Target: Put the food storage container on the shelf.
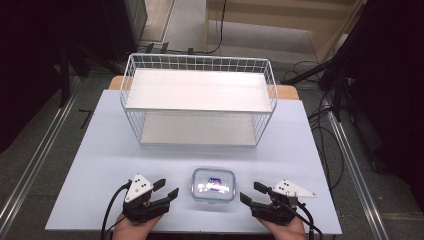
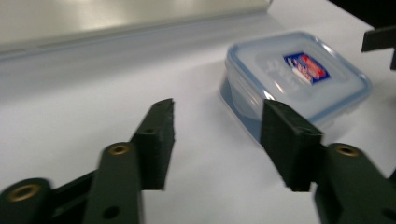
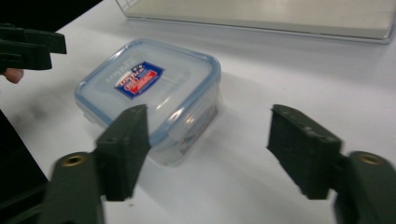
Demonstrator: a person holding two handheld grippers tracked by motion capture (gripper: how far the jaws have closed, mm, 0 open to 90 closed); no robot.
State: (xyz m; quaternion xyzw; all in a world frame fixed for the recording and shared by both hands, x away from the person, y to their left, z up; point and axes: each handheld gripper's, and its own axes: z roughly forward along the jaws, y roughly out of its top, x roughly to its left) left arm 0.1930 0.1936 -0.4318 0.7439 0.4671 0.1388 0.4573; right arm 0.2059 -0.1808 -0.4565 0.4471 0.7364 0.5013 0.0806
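Note:
A clear square food box (image 1: 213, 184) with a blue-rimmed lid and a red and blue label sits near the table's front edge, lid on. My left gripper (image 1: 166, 189) rests just left of the box, jaws open and empty. In the left gripper view (image 2: 218, 126) the box (image 2: 299, 74) lies ahead to the right, past the right jaw. My right gripper (image 1: 253, 193) sits just right of the box, also open and empty. Its own view (image 3: 210, 140) has the box (image 3: 149, 88) ahead to the left, behind the left jaw.
A white wire rack (image 1: 198, 98) with two shelves stands at the back middle of the pale table (image 1: 100, 150). Cables trail from both grippers over the front edge. Dark floor, rails and cables flank the table.

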